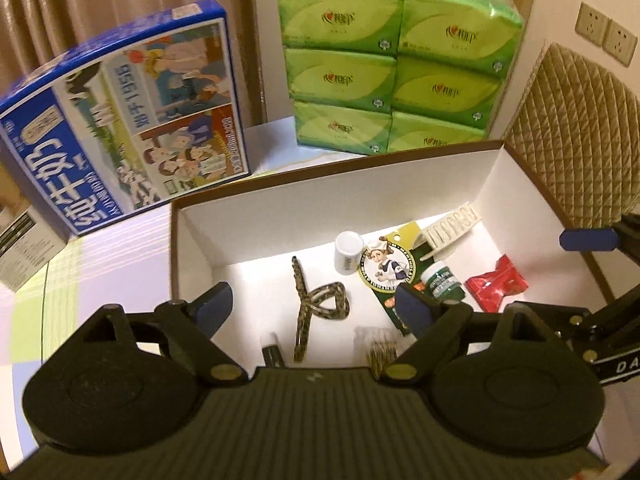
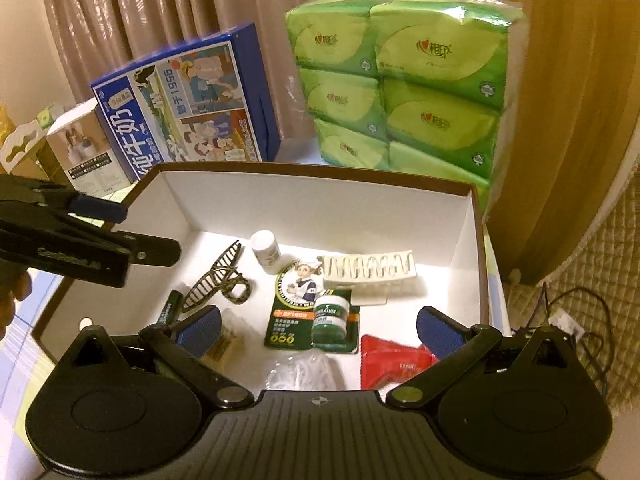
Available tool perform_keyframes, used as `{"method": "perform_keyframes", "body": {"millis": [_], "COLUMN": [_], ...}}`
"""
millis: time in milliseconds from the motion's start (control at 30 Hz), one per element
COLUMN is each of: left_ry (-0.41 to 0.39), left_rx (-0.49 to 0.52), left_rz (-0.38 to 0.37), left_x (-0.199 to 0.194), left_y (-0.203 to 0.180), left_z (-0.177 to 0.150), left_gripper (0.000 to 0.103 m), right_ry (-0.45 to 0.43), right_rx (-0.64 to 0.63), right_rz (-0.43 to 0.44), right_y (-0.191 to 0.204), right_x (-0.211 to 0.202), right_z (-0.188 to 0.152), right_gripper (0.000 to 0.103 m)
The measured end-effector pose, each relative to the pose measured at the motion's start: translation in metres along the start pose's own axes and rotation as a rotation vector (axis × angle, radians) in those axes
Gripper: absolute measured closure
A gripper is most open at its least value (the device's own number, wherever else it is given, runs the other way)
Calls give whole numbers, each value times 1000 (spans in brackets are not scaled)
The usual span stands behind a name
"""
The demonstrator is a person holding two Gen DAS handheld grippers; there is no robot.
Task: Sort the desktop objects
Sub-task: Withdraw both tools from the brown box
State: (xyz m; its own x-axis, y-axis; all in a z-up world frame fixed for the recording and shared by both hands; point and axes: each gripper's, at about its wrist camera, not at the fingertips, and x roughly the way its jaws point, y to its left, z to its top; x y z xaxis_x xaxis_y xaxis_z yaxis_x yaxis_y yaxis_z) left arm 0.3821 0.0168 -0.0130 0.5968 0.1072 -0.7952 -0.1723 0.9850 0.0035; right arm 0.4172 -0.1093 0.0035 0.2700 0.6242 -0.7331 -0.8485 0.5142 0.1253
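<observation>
A white-lined box [image 1: 336, 184] [image 2: 320, 200] holds small items: a leopard hair claw [image 1: 316, 304] [image 2: 218, 280], a white bottle [image 1: 349, 250] [image 2: 266, 252], a green jar on a card [image 1: 440, 278] [image 2: 330, 316], a cream hair clip [image 1: 452, 224] [image 2: 370, 272], a red packet [image 1: 498, 282] [image 2: 394, 360], a dark tube [image 1: 274, 354] [image 2: 170, 306] and toothpicks [image 1: 378, 348] [image 2: 224, 340]. My left gripper [image 1: 316, 304] is open and empty above the box. My right gripper [image 2: 318, 326] is open and empty above the box. A clear bag [image 2: 304, 372] lies near it.
A blue milk carton box [image 1: 124, 120] [image 2: 188, 108] and a pack of green tissues [image 1: 392, 64] [image 2: 408, 80] stand behind the box. A small white box [image 1: 24, 248] [image 2: 82, 152] is at the left. A quilted headboard [image 1: 576, 128] and wall sockets [image 1: 606, 32] are at the right. Cables [image 2: 572, 320] lie right.
</observation>
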Motion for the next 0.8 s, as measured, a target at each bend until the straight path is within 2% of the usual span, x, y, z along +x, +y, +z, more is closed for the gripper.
{"method": "perform_keyframes", "body": {"millis": [467,800], "left_ry": [-74,-87], "left_rx": [-55,-73], "left_rz": [45,76], "left_x": [-85,-130], "left_y": [0,-5], "left_z": [-43,-78], "left_gripper": [17,17], "right_ry": [-47,-90], "right_rx": [38,61], "right_rz": [-15,-42], "right_y": [30,51], "right_x": [-53,-93], "right_z": [-23,-45], "right_gripper": [2,2]}}
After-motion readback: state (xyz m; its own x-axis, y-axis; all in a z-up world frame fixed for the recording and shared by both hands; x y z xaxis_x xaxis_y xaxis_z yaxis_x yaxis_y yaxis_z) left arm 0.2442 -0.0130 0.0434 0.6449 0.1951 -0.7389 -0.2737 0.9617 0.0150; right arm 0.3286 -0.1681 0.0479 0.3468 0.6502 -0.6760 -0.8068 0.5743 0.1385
